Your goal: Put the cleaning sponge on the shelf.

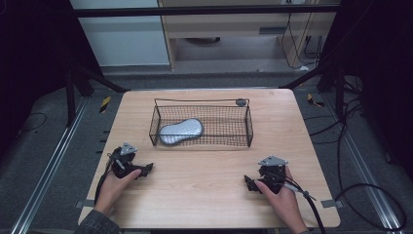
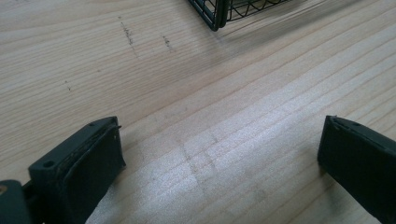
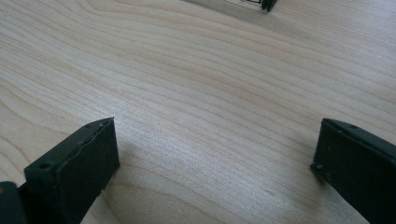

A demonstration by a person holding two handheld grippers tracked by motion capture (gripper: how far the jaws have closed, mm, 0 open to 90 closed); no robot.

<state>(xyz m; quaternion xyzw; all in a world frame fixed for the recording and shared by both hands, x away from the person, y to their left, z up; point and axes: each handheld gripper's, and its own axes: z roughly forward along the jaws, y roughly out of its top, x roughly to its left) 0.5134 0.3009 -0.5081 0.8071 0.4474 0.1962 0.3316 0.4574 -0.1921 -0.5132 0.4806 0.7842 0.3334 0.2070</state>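
Observation:
A black wire basket [image 1: 202,142] stands at the middle back of the wooden table [image 1: 204,195]. Inside it, toward its left end, lies a grey peanut-shaped pad [image 1: 180,130]. My left gripper [image 1: 146,170] rests low on the table at the front left, held by a hand, and points right. In the left gripper view its jaws stand wide apart over bare wood, so the left gripper [image 2: 219,161] is open with nothing between them; a basket corner [image 2: 215,14] shows at the top. My right gripper [image 1: 249,184] rests at the front right. The right gripper [image 3: 217,161] is open over bare wood.
Dark metal frame legs [image 1: 92,80] stand beside the table's far corners. Cables [image 1: 370,195] loop on the floor to the right. A cable [image 1: 307,202] trails from the right gripper across the front edge. Bare wood lies between the two grippers.

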